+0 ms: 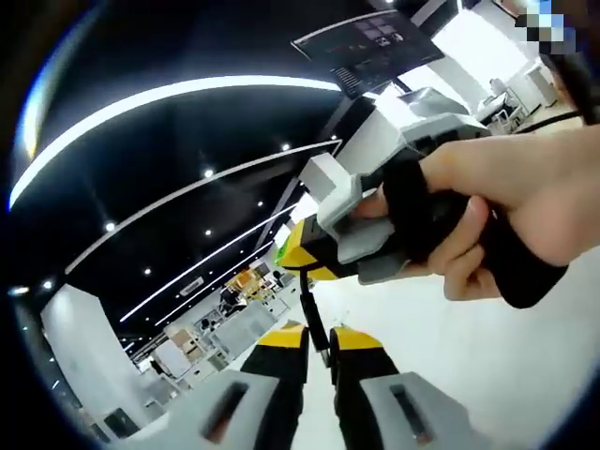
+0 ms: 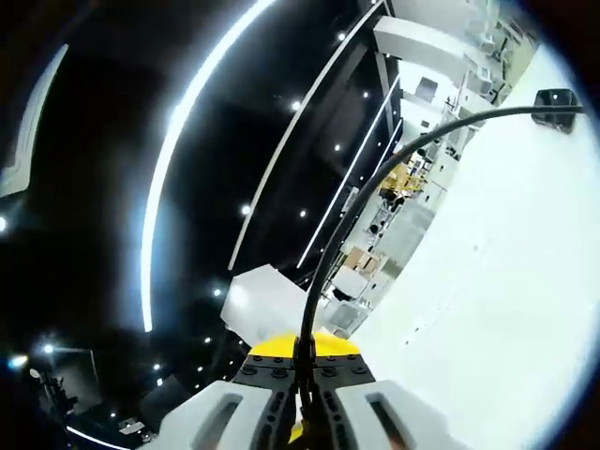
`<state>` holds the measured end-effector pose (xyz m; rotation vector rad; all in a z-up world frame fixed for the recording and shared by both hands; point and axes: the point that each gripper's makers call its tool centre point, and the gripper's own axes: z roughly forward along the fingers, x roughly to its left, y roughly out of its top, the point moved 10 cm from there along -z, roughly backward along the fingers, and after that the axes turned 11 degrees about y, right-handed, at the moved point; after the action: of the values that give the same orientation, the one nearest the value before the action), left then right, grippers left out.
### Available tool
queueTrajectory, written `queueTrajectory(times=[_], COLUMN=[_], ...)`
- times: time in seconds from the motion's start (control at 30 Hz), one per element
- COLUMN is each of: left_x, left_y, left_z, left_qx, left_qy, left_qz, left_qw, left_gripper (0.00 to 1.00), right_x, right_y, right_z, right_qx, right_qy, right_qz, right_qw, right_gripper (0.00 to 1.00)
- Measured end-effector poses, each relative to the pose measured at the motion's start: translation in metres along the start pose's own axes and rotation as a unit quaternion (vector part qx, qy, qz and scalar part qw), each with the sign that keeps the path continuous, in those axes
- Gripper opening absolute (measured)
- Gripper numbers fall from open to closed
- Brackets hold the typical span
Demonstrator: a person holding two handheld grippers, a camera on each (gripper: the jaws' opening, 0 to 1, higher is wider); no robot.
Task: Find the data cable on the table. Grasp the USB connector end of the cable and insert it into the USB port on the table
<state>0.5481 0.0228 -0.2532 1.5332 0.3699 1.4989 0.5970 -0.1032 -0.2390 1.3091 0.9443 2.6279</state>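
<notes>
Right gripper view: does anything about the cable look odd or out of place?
Mildly. The right tongs are shut on the black cable, and its cord bows away in one long stiff arc to a small black block on the white table. No damage or spill visible.

From the right gripper [image 2: 302, 370] the cable [image 2: 349, 220] runs over the table [image 2: 487, 300].

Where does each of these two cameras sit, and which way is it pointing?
Left gripper view: on the left gripper, tilted toward ceiling lights and the white table; the person's hand holding the right gripper shows.
Right gripper view: on the right gripper, looking along the black cable it grips, over the table.
Shared: the table and ceiling lights.
</notes>
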Motion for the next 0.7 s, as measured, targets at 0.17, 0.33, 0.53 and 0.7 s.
queueTrajectory(times=[0.17, 0.33, 0.53, 0.7], left_x=[-0.002, 0.002, 0.006, 0.007], left_y=[0.000, -0.001, -0.003, -0.010], left_z=[0.001, 0.001, 0.001, 0.012], left_qx=[0.001, 0.001, -0.002, -0.005], left_qy=[0.001, 0.001, -0.014, -0.049], left_qz=[0.016, -0.001, -0.028, -0.091], left_qw=[0.9999, 1.0000, 0.9995, 0.9946], left_gripper=[0.09, 0.07, 0.06, 0.06], right_x=[-0.002, -0.004, -0.005, -0.009], right_y=[-0.001, -0.001, -0.002, 0.005], right_z=[-0.004, -0.007, -0.009, -0.013], right_qx=[-0.005, -0.011, -0.003, 0.043], right_qy=[-0.006, -0.001, 0.013, 0.029], right_qz=[0.011, 0.023, 0.004, -0.044], right_qw=[0.9999, 0.9997, 0.9999, 0.9977], right_gripper=[0.05, 0.05, 0.06, 0.09])
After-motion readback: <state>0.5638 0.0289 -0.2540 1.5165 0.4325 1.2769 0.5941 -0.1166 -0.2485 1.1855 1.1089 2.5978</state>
